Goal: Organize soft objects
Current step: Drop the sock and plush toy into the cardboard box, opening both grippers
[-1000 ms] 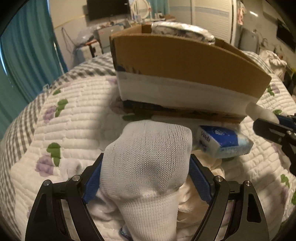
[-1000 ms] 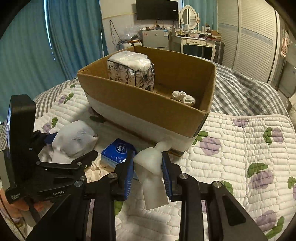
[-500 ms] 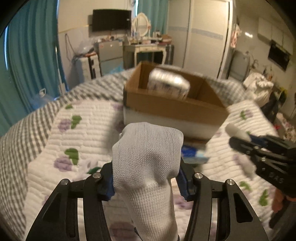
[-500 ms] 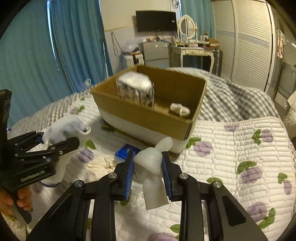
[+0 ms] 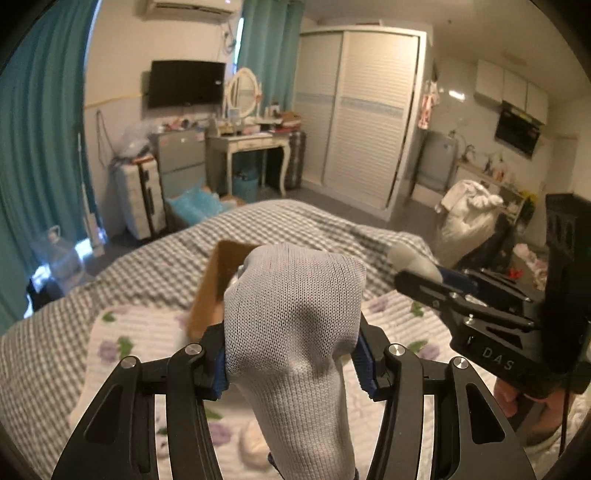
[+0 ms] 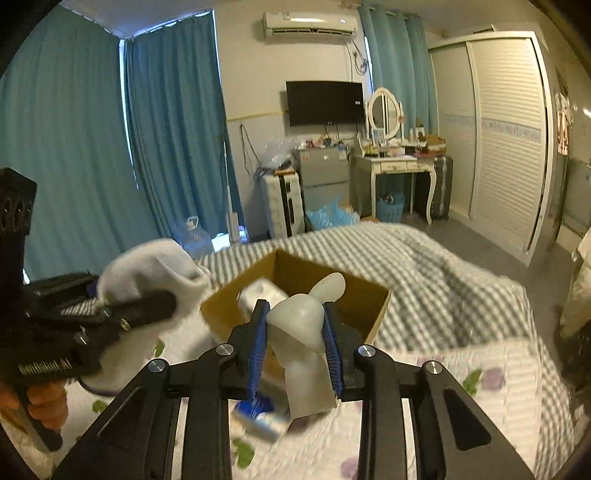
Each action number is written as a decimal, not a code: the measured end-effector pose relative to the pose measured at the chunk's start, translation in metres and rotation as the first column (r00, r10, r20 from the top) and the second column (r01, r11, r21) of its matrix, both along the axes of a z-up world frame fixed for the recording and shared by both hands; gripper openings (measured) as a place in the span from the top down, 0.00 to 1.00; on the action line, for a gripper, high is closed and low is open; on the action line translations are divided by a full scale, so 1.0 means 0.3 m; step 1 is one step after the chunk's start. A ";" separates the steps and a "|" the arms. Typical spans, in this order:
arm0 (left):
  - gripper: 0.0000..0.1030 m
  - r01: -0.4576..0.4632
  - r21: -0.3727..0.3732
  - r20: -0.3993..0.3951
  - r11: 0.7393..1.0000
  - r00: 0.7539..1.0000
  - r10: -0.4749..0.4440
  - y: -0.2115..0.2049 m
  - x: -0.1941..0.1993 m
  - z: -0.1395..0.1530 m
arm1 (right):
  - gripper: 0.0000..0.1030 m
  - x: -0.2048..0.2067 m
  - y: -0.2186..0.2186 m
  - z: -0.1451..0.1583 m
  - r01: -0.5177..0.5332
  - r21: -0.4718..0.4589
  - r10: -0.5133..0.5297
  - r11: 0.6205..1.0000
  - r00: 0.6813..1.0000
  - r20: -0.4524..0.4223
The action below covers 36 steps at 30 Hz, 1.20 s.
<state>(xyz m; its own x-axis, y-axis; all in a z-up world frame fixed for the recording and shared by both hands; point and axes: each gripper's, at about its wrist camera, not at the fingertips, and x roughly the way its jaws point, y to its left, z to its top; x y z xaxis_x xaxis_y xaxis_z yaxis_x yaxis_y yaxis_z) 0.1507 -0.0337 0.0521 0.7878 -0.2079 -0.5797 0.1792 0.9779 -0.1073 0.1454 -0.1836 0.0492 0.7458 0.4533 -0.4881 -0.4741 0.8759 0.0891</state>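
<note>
Teal curtains hang at the left; a black television is mounted on the wall beside an oval mirror on a white dressing table; a white wardrobe with slatted doors stands right; an air conditioner sits above.

The letters "DAS" stand in pale print on the black body of the right gripper at the right of the left wrist view, while pale lettering on the left gripper's body, lower left of the right wrist view, is too blurred to read.
</note>
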 end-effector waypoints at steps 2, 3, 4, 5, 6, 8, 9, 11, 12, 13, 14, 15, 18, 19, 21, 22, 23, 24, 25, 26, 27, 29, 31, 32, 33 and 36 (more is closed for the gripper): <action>0.49 -0.003 0.026 0.001 1.000 1.000 0.003 -0.014 0.069 -0.013 | 0.73 0.050 0.000 0.006 0.007 0.003 -0.007 1.000 1.000 0.000; 0.49 -0.011 0.042 0.004 0.999 1.000 0.011 -0.022 0.093 -0.021 | 0.73 0.082 0.002 0.003 0.008 0.003 -0.008 1.000 1.000 -0.004; 0.49 -0.018 0.063 0.003 0.998 1.000 0.018 -0.028 0.134 -0.034 | 0.73 0.119 0.008 -0.005 0.006 0.002 -0.006 1.000 1.000 -0.010; 0.49 -0.027 0.078 0.002 0.997 1.000 0.027 -0.030 0.175 -0.050 | 0.73 0.152 0.011 -0.015 0.007 -0.001 -0.007 1.000 1.000 -0.017; 0.49 -0.030 0.080 -0.001 0.996 1.000 0.030 -0.028 0.206 -0.063 | 0.73 0.195 0.021 -0.032 0.007 -0.007 -0.007 1.000 1.000 -0.030; 0.49 -0.034 0.080 -0.026 0.996 0.999 0.036 -0.022 0.298 -0.107 | 0.73 0.250 0.034 -0.059 0.005 -0.015 -0.006 1.000 0.999 -0.045; 0.49 -0.038 0.088 -0.037 0.995 0.998 0.041 -0.018 0.336 -0.125 | 0.73 0.278 0.040 -0.075 0.006 -0.019 -0.007 1.000 0.998 -0.055; 0.49 -0.051 0.108 -0.046 0.993 0.997 0.056 -0.016 0.388 -0.149 | 0.73 0.335 0.048 -0.112 0.005 -0.015 -0.006 1.000 0.996 -0.085; 0.49 -0.057 0.120 -0.048 0.991 0.997 0.063 -0.013 0.419 -0.162 | 0.73 0.358 0.050 -0.130 0.004 -0.011 -0.005 1.000 0.996 -0.094; 0.49 -0.059 0.122 -0.046 0.991 0.997 0.065 -0.015 0.426 -0.166 | 0.73 0.383 0.053 -0.151 0.008 -0.014 -0.010 1.000 0.995 -0.102; 0.49 -0.057 0.125 -0.047 0.991 0.997 0.063 -0.013 0.449 -0.174 | 0.73 0.400 0.051 -0.167 0.012 -0.016 -0.014 1.000 0.994 -0.106; 0.49 -0.055 0.126 -0.047 0.991 0.997 0.061 -0.012 0.458 -0.180 | 0.73 0.418 0.049 -0.187 0.014 -0.016 -0.016 1.000 0.993 -0.113; 0.44 -0.027 0.151 -0.018 0.988 0.999 0.030 -0.021 0.479 -0.190 | 0.71 0.461 0.046 -0.240 0.014 -0.013 -0.016 1.000 0.989 -0.146; 0.41 -0.025 0.174 -0.007 0.984 1.000 0.027 -0.031 0.477 -0.192 | 0.70 0.465 0.045 -0.252 0.013 -0.018 -0.016 1.000 0.988 -0.155; 0.33 -0.056 0.223 0.026 0.973 0.998 0.051 -0.046 0.462 -0.189 | 0.62 0.466 0.042 -0.266 0.007 -0.024 -0.011 1.000 0.987 -0.159; 0.30 -0.068 0.239 0.043 0.969 0.997 0.060 -0.054 0.455 -0.182 | 0.48 0.459 0.039 -0.264 0.014 -0.027 -0.018 1.000 0.988 -0.151; 0.28 -0.082 0.245 0.052 0.966 0.996 0.071 -0.055 0.453 -0.171 | 0.39 0.453 0.037 -0.259 0.021 -0.028 -0.025 0.999 0.990 -0.142; 0.28 -0.091 0.250 0.055 0.964 0.995 0.080 -0.055 0.451 -0.160 | 0.39 0.440 0.035 -0.247 0.025 -0.031 -0.029 0.999 0.991 -0.134; 0.28 -0.101 0.253 0.057 0.962 0.994 0.089 -0.053 0.443 -0.146 | 0.39 0.436 0.034 -0.237 0.024 -0.028 -0.027 0.999 0.991 -0.131; 0.27 -0.111 0.252 0.060 0.961 0.993 0.099 -0.049 0.430 -0.125 | 0.39 0.424 0.029 -0.224 0.024 -0.022 -0.027 0.999 0.992 -0.127; 0.27 -0.117 0.247 0.065 0.962 0.993 0.104 -0.043 0.411 -0.099 | 0.39 0.405 0.021 -0.203 0.028 -0.017 -0.030 0.999 0.992 -0.123; 0.28 -0.134 0.240 0.084 0.962 0.990 0.117 -0.029 0.374 -0.044 | 0.39 0.366 0.010 -0.164 0.035 -0.015 -0.036 0.999 0.993 -0.110; 0.27 -0.152 0.237 0.116 0.960 0.985 0.128 -0.017 0.322 0.018 | 0.39 0.323 -0.003 -0.110 0.043 -0.023 -0.045 0.999 0.995 -0.089; 0.27 -0.157 0.234 0.133 0.959 0.983 0.128 -0.014 0.289 0.052 | 0.38 0.295 -0.013 -0.084 0.046 -0.027 -0.048 0.999 0.996 -0.078; 0.27 -0.165 0.226 0.156 0.960 0.979 0.131 -0.015 0.250 0.088 | 0.37 0.270 -0.019 -0.066 0.048 -0.030 -0.050 0.998 0.996 -0.070; 0.27 -0.182 0.190 0.214 0.965 0.967 0.140 -0.007 0.134 0.173 | 0.31 0.171 -0.052 0.018 0.062 -0.041 -0.064 0.997 0.998 -0.030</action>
<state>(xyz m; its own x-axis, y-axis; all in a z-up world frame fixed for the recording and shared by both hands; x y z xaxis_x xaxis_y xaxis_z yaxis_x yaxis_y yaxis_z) 0.1908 -0.0360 0.1041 0.9036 0.0388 -0.4266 0.0144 0.9926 0.1209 0.1967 -0.1992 0.0547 0.7566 0.3854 -0.5282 -0.4154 0.9072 0.0669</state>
